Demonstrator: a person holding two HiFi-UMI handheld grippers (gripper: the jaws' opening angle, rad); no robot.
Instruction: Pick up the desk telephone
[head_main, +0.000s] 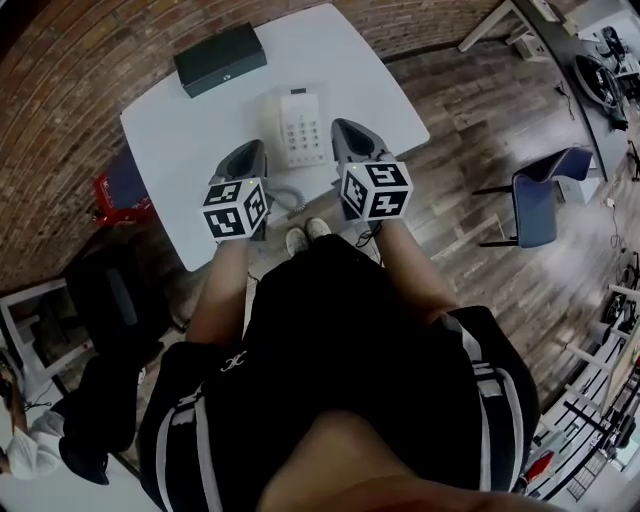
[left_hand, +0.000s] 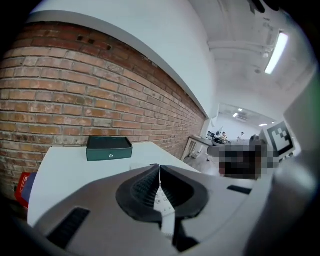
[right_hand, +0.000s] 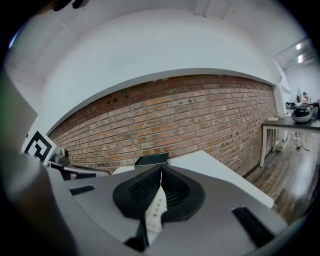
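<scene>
Hidden: white keypad desk telephone (head_main: 300, 128) at 12 o'clock, mostly masked by jaws | left claw (left_hand: 160, 175): closed, empty | right claw (right_hand: 161, 175): closed, empty

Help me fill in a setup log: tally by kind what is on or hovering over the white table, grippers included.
Desk telephone: 1
Dark green box: 1
Grippers: 2, the left gripper and the right gripper, both shut
Total: 4
</scene>
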